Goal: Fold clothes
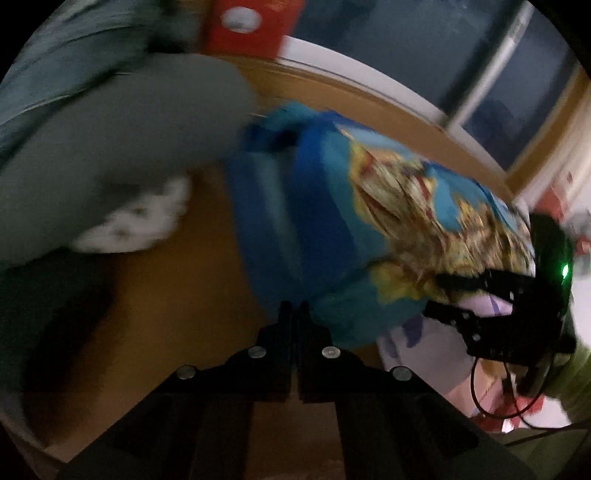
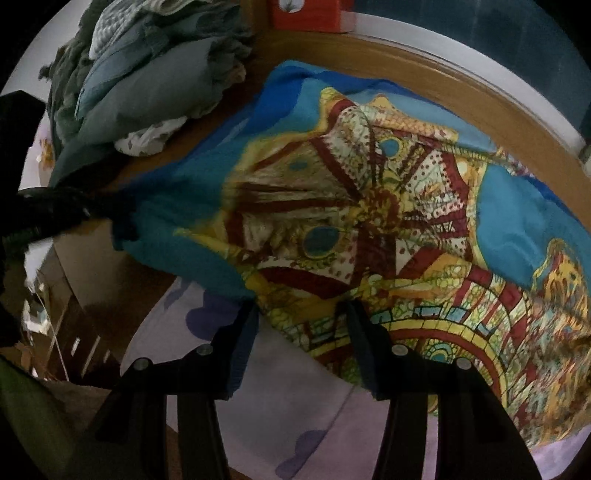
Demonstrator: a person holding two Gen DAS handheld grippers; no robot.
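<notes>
A blue cloth (image 2: 369,206) with a yellow and dark red print lies spread over the wooden table (image 2: 406,59). In the right wrist view my left gripper (image 2: 110,218) is at the far left, shut on the cloth's bunched blue corner, and the fabric is drawn taut toward it. The left wrist view shows the left gripper (image 1: 293,312) with its fingers together at the lower edge of the cloth (image 1: 325,206). My right gripper (image 2: 301,314) stands open at the cloth's near edge, its fingers wide apart, and the right gripper (image 1: 439,295) shows in the left wrist view too.
A pile of grey and green clothes (image 2: 147,74) sits at the table's back left, with a white patterned piece (image 2: 147,138) at its foot. A red box (image 2: 306,14) stands behind. A lilac sheet with purple shapes (image 2: 295,387) lies under the near edge.
</notes>
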